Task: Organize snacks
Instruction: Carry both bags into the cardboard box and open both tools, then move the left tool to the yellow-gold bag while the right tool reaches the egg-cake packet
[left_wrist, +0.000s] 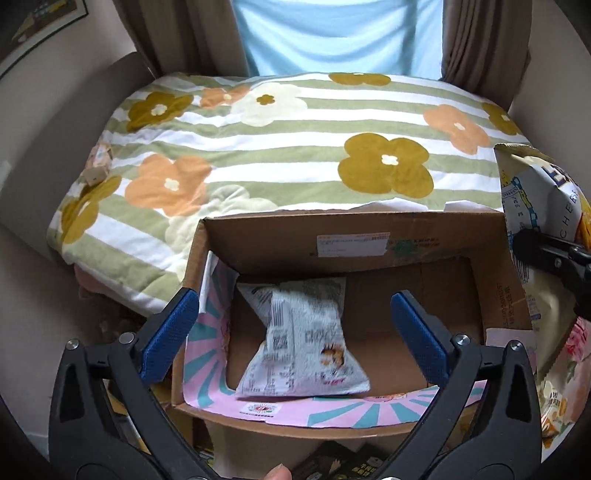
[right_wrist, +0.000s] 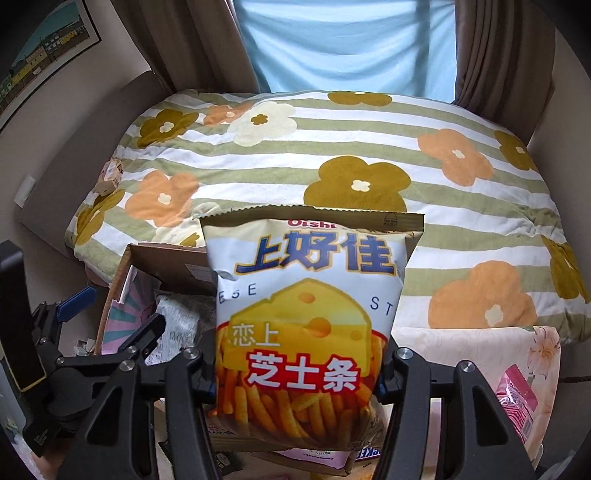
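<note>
Right wrist view showed the right gripper (right_wrist: 299, 373) clenched on the cheese-stick bag (right_wrist: 306, 295), held upright between its jaws, beside the cardboard box (left_wrist: 369, 236). Best to carry it over the box's bare right half, clear of the white packet (left_wrist: 306, 339), before releasing. The left gripper (left_wrist: 295, 332) hung released above the box.
</note>
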